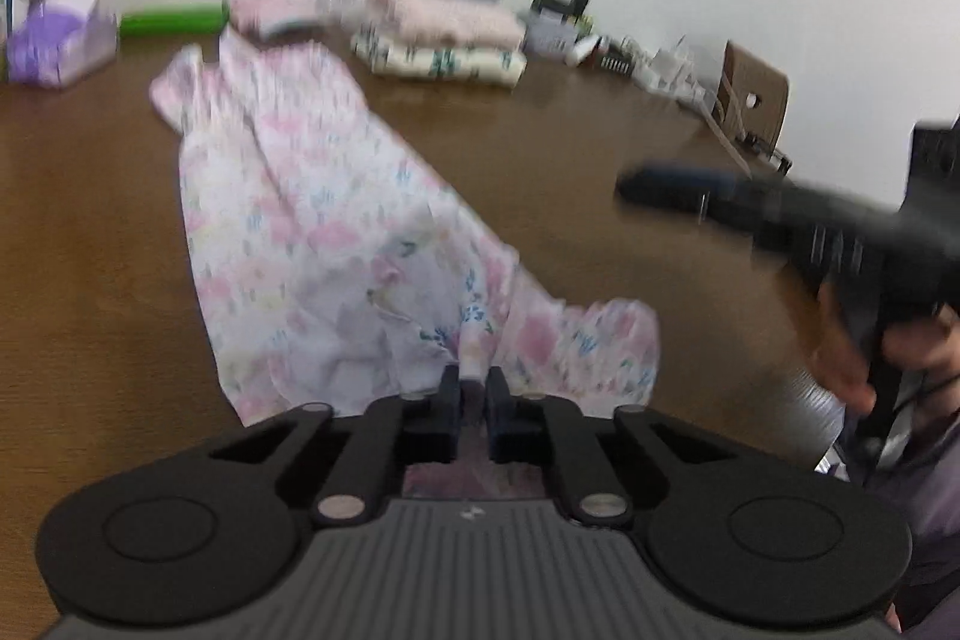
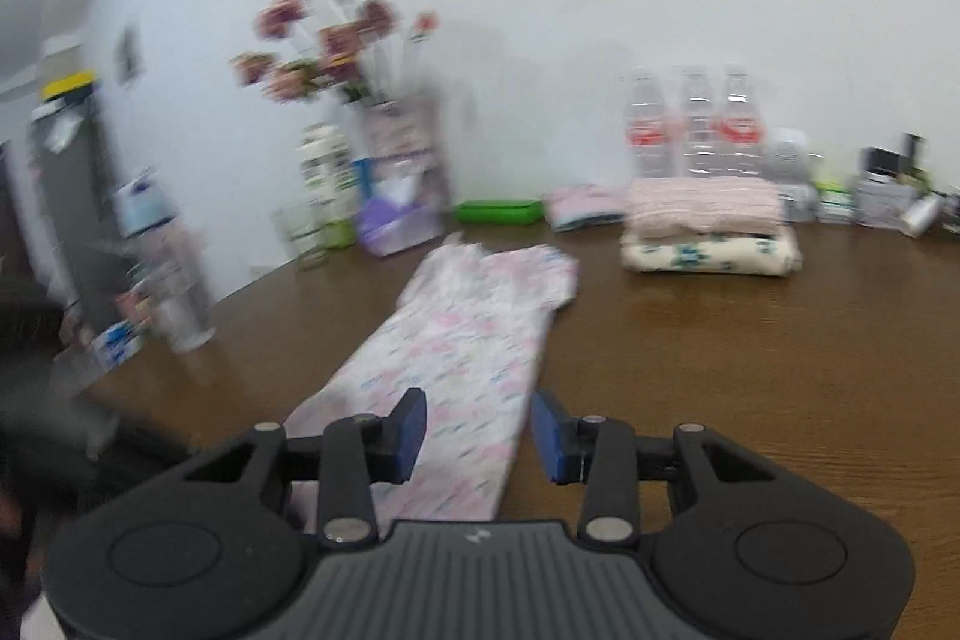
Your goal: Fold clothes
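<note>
A white garment with a pink and blue floral print (image 1: 312,232) lies stretched along the brown table (image 1: 90,220). My left gripper (image 1: 473,388) is shut on the garment's near edge, a pinch of cloth bunched between its fingers. In the left wrist view the right gripper (image 1: 666,187) hovers above the table to the right, held by a hand (image 1: 852,358). In the right wrist view the same garment (image 2: 462,352) runs away from me, and my right gripper (image 2: 479,430) stands open above its near end, nothing between the blue pads (image 2: 547,436).
A stack of folded clothes (image 2: 708,232) sits at the back, with three water bottles (image 2: 696,130) behind it. A purple tissue box (image 2: 396,220), a flower vase (image 2: 336,40), a green tray (image 2: 498,211) and a cardboard box (image 1: 753,94) line the table's far side.
</note>
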Tool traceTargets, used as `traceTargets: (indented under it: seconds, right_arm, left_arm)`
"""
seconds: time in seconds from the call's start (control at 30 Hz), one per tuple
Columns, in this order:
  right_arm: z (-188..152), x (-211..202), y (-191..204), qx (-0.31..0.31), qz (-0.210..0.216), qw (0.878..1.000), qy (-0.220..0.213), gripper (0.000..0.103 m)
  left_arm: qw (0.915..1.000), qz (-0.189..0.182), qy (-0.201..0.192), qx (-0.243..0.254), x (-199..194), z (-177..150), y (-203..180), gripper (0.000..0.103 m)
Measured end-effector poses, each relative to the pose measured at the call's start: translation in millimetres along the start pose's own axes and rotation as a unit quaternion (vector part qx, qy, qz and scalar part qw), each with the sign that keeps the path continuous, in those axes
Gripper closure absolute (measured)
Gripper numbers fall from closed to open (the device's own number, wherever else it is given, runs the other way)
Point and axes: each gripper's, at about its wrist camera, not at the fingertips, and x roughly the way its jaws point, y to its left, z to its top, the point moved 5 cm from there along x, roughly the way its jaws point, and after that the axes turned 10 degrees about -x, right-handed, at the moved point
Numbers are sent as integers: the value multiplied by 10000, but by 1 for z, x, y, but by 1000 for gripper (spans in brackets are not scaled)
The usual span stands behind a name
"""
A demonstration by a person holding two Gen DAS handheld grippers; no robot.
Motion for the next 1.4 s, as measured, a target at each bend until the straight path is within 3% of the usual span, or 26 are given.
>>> traceTargets:
  seconds: [0.13, 0.33, 0.4, 0.47, 0.57, 0.67, 0.7, 0.77, 0.83, 0.9, 0.97, 1.1, 1.17, 1.2, 1.23, 1.27, 1.4]
  right_arm:
    - [-7, 11, 26, -543, 911, 9943, -96, 65]
    - [-22, 54, 51, -1022, 652, 9909, 588, 69]
    - [-26, 69, 61, -1137, 604, 9880, 854, 77]
    - [-27, 82, 69, -1189, 510, 9859, 1064, 77]
    - [-28, 87, 68, -1015, 556, 9869, 1123, 76]
    - [-27, 85, 66, -858, 712, 9870, 1160, 73]
    - [-26, 84, 66, -840, 776, 9866, 1164, 73]
    - [-23, 68, 65, -1035, 851, 9847, 1110, 69]
    - [-19, 37, 68, -1539, 998, 9803, 729, 63]
    - [-20, 8, 72, -2212, 1231, 9669, 313, 54]
    - [-26, -6, 81, -3086, 1260, 9426, 185, 53]
    - [-47, 15, 100, -4395, 1455, 8851, 476, 57]
    - [-55, 30, 104, -4718, 1591, 8649, 632, 58]
    - [-53, 37, 104, -4689, 1654, 8657, 576, 61]
    - [-49, 45, 103, -4495, 1787, 8725, 696, 71]
    - [-46, 53, 101, -4297, 1918, 8786, 815, 99]
    - [-32, 60, 94, -3452, 2415, 9011, 1029, 100]
  left_arm:
    - [9996, 199, -90, 177, 8, 23, 5, 95]
    - [9980, 225, 11, -594, 29, 27, 39, 89]
    - [9962, 194, -154, -833, 22, 24, 46, 69]
    - [9950, 167, -395, -899, 5, 20, 49, 62]
    - [9937, -217, -830, -720, -27, 14, 39, 57]
    - [9955, -413, -698, -487, -22, 6, 18, 58]
    - [9973, -317, -548, -376, -10, 5, 14, 66]
    - [9977, -148, -266, -602, 14, 7, 24, 78]
    - [9954, -191, -18, -935, 29, 9, 37, 79]
    - [9946, -280, 50, -996, 35, 11, 44, 81]
    - [9947, -329, 104, -973, 36, 13, 46, 81]
    - [9903, -551, 236, -1253, 39, 16, 55, 82]
    - [9879, -627, 296, -1387, 39, 16, 60, 83]
    - [9872, -647, 308, -1422, 39, 16, 61, 83]
    - [9876, -652, 298, -1400, 38, 16, 61, 83]
    - [9883, -653, 279, -1350, 38, 15, 60, 83]
    - [9934, -736, 189, -857, 24, 9, 52, 56]
